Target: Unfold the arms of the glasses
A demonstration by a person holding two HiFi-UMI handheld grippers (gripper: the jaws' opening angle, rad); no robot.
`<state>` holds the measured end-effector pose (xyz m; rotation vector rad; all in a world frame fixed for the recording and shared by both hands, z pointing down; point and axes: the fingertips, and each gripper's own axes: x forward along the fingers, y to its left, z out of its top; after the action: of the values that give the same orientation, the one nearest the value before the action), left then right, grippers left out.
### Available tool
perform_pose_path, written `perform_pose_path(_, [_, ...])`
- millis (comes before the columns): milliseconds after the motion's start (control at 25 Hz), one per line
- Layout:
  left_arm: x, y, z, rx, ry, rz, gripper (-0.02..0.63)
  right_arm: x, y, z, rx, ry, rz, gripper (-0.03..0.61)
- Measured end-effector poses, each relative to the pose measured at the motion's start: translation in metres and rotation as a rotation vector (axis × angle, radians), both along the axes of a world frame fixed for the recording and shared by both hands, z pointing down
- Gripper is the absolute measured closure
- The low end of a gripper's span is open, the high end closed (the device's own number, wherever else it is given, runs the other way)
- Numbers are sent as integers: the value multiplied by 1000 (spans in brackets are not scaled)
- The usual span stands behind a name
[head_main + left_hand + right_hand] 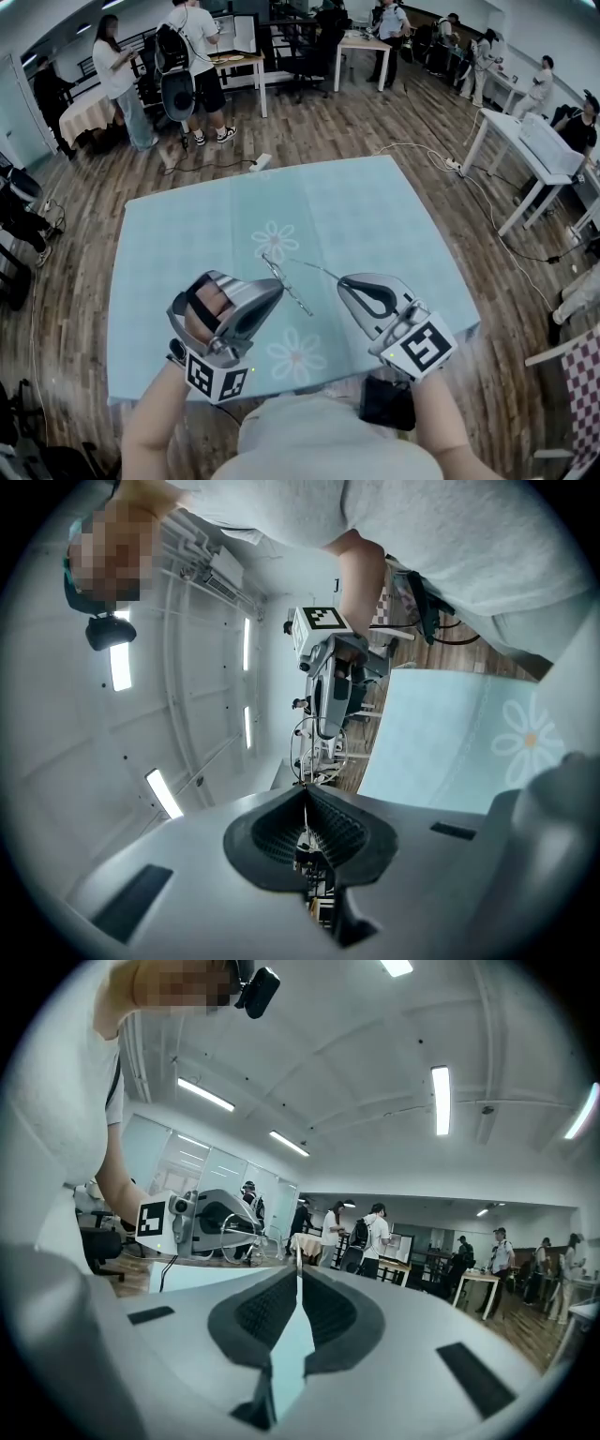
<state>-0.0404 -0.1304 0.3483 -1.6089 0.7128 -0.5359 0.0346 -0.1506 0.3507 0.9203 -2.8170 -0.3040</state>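
Thin wire-framed glasses (298, 302) hang in the air above the light blue tablecloth (375, 216), between my two grippers. My left gripper (278, 289) is shut on the frame end; in the left gripper view a thin wire runs into its closed pads (305, 803), with the lens rings (314, 752) just beyond. One arm of the glasses (314, 268) stretches right to my right gripper (340, 280), which is shut on its tip. In the right gripper view the wire (298, 1258) leaves the closed pads toward the left gripper (211, 1222).
The table stands on a wood floor with a cable and power strip (261, 161) behind it. A white desk (525, 141) is at the right. Several people stand at the desks (234, 58) at the back. A checked chair (577, 375) is at the near right.
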Motion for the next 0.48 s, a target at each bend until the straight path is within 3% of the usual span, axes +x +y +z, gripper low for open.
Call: perform_pose_path(480, [4, 11, 1, 15, -15, 33, 603, 14, -28, 1, 14, 45, 118, 545])
